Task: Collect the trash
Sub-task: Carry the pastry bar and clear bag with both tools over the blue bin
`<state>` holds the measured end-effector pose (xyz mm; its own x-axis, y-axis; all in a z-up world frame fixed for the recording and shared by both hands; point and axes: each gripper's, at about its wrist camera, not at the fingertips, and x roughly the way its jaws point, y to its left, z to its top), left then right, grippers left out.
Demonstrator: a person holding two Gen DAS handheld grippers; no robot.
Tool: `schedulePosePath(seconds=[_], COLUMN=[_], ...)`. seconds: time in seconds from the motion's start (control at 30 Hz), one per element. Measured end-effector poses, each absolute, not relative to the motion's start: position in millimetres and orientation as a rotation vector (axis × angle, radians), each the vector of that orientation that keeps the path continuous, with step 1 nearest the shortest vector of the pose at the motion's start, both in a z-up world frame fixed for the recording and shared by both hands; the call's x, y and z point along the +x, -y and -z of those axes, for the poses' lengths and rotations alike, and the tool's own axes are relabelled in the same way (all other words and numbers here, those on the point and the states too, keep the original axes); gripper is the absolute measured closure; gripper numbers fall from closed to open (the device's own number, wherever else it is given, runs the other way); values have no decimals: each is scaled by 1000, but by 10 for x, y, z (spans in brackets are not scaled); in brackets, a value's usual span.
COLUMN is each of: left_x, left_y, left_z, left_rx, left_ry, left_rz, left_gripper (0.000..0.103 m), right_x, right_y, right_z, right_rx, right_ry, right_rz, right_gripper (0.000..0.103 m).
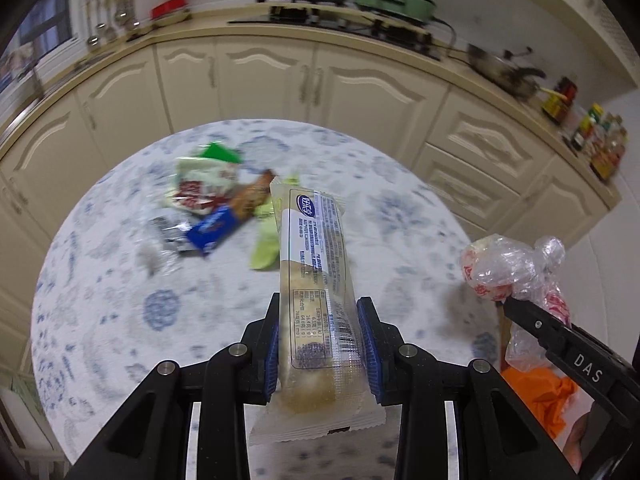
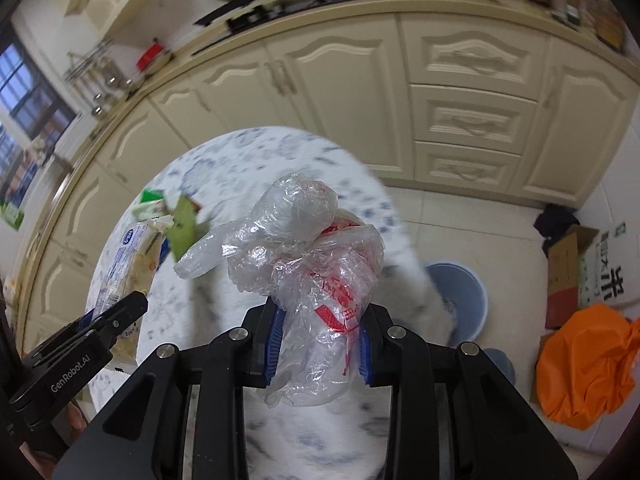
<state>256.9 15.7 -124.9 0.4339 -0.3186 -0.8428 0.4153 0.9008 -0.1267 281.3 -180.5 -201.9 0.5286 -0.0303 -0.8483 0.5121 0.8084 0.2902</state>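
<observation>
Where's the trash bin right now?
In the right wrist view, the blue bin stands on the floor at right, just beyond the round table's edge, left of the orange bag.

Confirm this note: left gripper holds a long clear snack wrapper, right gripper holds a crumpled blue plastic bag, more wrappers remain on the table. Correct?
Not quite. The right gripper holds a crumpled clear plastic bag with red print, not blue, as the right wrist view shows. The rest stands.

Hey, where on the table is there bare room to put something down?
The near half of the table, between the left gripper and the wrapper pile, is bare. So is the table's right side, toward the right gripper. The far middle is crowded with wrappers.
</observation>
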Motion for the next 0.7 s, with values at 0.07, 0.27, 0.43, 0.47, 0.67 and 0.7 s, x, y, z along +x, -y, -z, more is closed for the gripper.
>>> schedulePosePath(seconds=[0.07,0.27,0.43,0.47,0.67,0.7], left_x=[2560,2533,2511,2528,2558,2583], left_y=[3,589,1074,1170,1781,1886], left_z=[1271,1372,1500,1541,1799,1852], left_rx=[123,189,239,251,340,351], left_ry=[-1032,-1049,-1075,-1082,-1115,-1128], left_rz=[495,596,661,671,703,714], left_gripper=[72,72,72,72,72,72], right_x=[2688,2337,2103,2042,1819,1802], right_y=[1984,2476,2834,2928,3288,3315], right_z=[2037,2089,2148,2169,2327,2352], right_rx=[593,671,720,734,788,790], right_ry=[-960,-939,-929,-927,-926,-929], right_rz=[382,499,567,583,648,652], right_gripper=[73,72,72,72,72,72])
